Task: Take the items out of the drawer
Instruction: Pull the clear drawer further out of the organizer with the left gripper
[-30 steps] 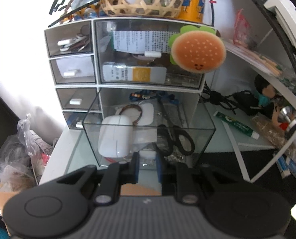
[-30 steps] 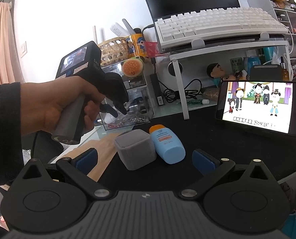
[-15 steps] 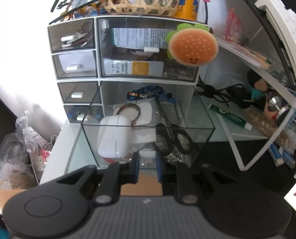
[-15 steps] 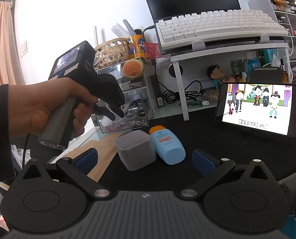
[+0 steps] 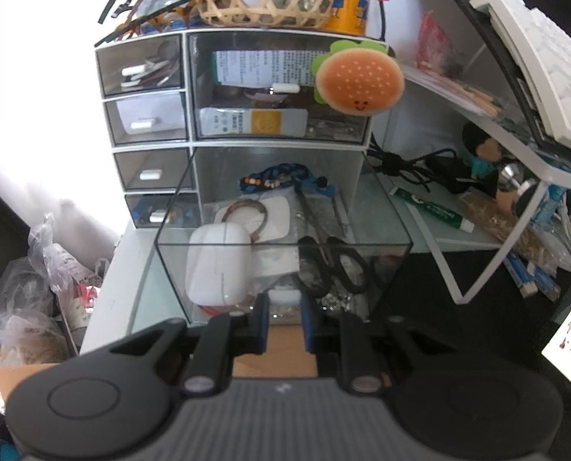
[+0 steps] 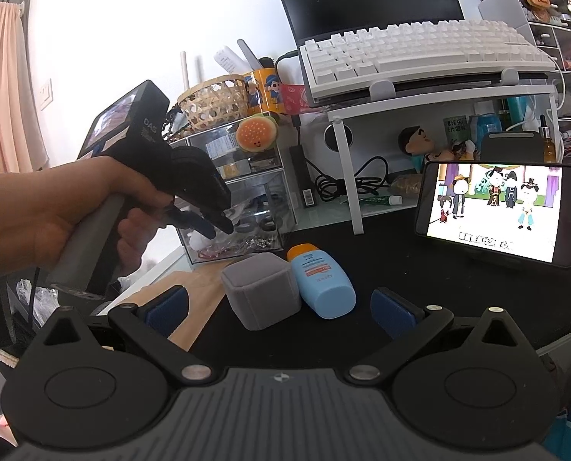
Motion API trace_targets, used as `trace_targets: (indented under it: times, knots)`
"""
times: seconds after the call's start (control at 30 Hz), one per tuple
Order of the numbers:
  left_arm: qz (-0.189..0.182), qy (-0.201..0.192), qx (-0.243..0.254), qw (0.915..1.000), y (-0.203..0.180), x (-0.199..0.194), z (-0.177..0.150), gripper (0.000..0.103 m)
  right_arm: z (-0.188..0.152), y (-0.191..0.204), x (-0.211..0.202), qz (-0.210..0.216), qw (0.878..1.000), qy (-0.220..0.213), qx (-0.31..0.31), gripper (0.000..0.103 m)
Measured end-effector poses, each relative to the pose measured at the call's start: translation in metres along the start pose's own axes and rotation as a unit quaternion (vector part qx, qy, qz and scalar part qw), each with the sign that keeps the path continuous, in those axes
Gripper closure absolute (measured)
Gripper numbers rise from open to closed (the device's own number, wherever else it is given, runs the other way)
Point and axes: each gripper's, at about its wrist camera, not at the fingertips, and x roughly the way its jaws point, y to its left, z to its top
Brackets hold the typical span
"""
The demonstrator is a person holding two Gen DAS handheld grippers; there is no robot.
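Note:
A clear plastic drawer [image 5: 285, 244] is pulled far out of the white drawer unit [image 5: 189, 130]. My left gripper [image 5: 284, 317] is shut on the drawer's white front handle [image 5: 284, 296]. Inside lie a white earbuds case [image 5: 217, 267], black scissors [image 5: 333, 265], a white pad with a brown ring [image 5: 264, 217] and a blue beaded cord [image 5: 285, 178]. The drawer also shows in the right wrist view [image 6: 243, 230], with the left gripper [image 6: 208, 226] at its front. My right gripper [image 6: 279, 309] is open and empty, low over the black desk.
A grey box [image 6: 260, 294] and a blue sunscreen bottle [image 6: 320, 282] lie just in front of the right gripper. A phone [image 6: 497, 211] plays video at right. A white stand [image 6: 439, 107] carries a keyboard. A burger plush [image 5: 358, 78] hangs on the unit.
The left gripper has drawn back with the handle, sliding the drawer further out of the unit. The right gripper has stayed still.

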Motion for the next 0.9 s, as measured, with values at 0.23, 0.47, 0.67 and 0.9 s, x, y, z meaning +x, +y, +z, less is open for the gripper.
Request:
trace_targets:
  times: [0.23,0.47,0.67,0.9]
  knots:
    - [-0.002,0.0,0.011,0.9999,-0.0013,0.0001,-0.0007,0.085,0.0002,0.0007,-0.0001,0.0,1.0,0.0,-0.001,0.0]
    - [-0.007,0.0,0.008,0.9999,0.0013,-0.0019,-0.0027,0.085,0.0,0.0011,-0.0001,-0.001,1.0,0.001,-0.003,0.0]
    - [-0.009,0.0,0.013,0.9999,-0.0003,-0.003,-0.0043,0.085,-0.0001,0.0018,0.001,-0.001,1.0,0.001,-0.007,0.0]
    - [-0.015,0.0,0.016,0.9998,0.0008,-0.0086,-0.0094,0.085,-0.0009,0.0039,0.0002,-0.001,1.0,0.002,-0.01,0.0]
